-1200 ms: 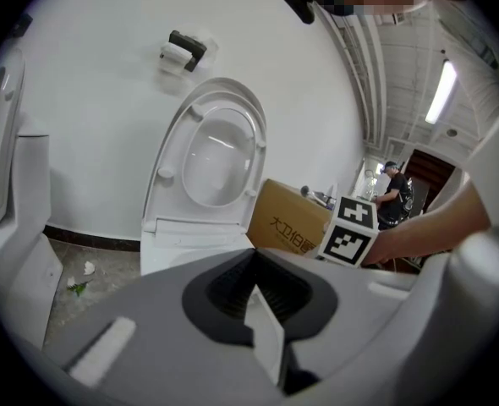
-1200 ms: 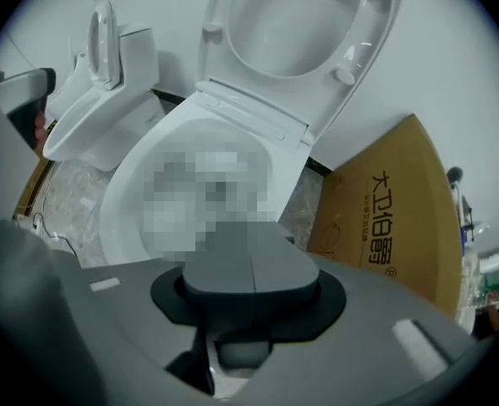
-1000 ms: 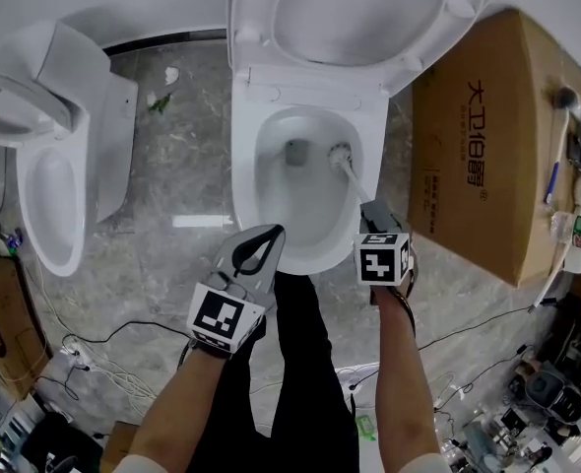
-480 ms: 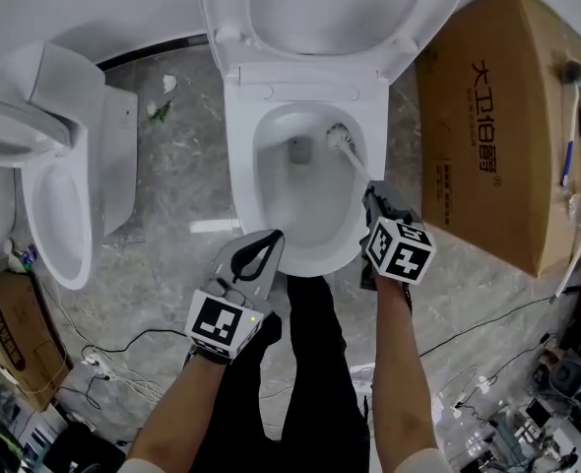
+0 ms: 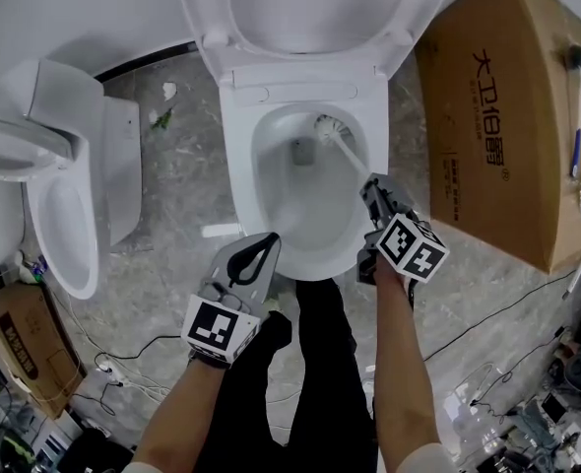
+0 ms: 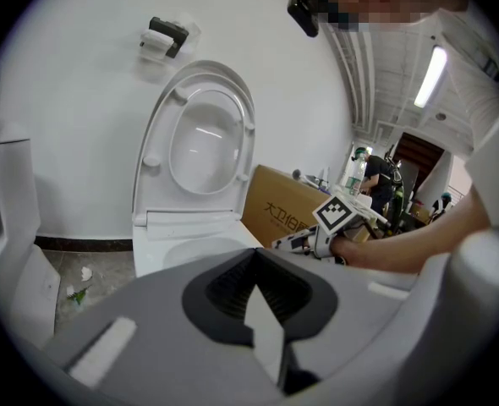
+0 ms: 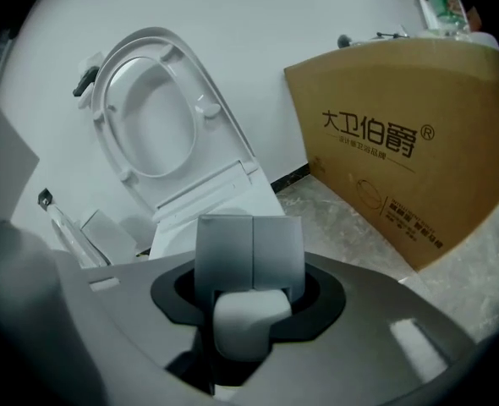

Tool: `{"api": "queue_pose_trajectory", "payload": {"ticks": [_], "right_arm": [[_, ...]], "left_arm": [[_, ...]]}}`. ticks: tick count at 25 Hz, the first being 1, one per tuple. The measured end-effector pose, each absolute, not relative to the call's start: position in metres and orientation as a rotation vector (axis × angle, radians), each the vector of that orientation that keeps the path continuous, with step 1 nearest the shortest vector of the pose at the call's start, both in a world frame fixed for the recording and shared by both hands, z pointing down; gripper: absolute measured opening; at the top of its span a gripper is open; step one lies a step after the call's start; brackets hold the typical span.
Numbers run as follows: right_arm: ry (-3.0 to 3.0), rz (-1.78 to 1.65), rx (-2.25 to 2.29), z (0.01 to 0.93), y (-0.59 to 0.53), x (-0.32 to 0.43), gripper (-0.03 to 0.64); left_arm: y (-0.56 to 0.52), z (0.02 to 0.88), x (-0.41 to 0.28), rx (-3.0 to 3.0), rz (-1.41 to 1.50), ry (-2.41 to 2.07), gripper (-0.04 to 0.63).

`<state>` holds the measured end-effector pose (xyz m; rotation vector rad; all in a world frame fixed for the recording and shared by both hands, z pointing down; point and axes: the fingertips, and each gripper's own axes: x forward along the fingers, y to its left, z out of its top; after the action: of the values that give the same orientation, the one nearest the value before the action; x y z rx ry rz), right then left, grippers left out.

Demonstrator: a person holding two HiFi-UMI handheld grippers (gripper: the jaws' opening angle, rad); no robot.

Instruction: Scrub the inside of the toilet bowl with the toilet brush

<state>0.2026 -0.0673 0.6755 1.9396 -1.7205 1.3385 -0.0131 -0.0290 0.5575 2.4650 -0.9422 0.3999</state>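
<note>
The right claw point(image 5: 373, 190) squeezes the brush point(image 5: 338, 144), which slants from the bowl's point(image 5: 246, 180) right rim to its back wall. The left claw point(image 5: 268, 240) sits closed and empty at the front rim.

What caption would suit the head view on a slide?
The right tool grips the toilet brush, its head at the back of the toilet bowl; left tool hovers shut by the rim.
</note>
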Motion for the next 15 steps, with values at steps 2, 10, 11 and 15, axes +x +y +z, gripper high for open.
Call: {"api": "queue_pose_trajectory", "payload": {"ticks": [2, 10, 11, 15], "right_arm": [[-1.738, 1.387, 1.947, 0.68, -0.069, 0.203, 0.167], [-1.875, 1.51, 1.842, 0.692, -0.082, 0.177, 0.167], [-1.901, 1.505, 1.807, 0.693, -0.085, 0.169, 0.167], [-1.978, 1.479, 1.67, 0.695, -0.091, 0.138, 0.167]], "left_arm": [[-0.03, 0.56, -0.014, 2.475, 0.41, -0.944, 0.006], [-0.032, 0.562, -0.012, 2.452, 0.399, -0.945, 0.005], [-0.032, 0.564, -0.013, 2.458, 0.405, -0.948, 0.006], [-0.032, 0.571, -0.02, 2.497, 0.44, -0.959, 0.006]]}}
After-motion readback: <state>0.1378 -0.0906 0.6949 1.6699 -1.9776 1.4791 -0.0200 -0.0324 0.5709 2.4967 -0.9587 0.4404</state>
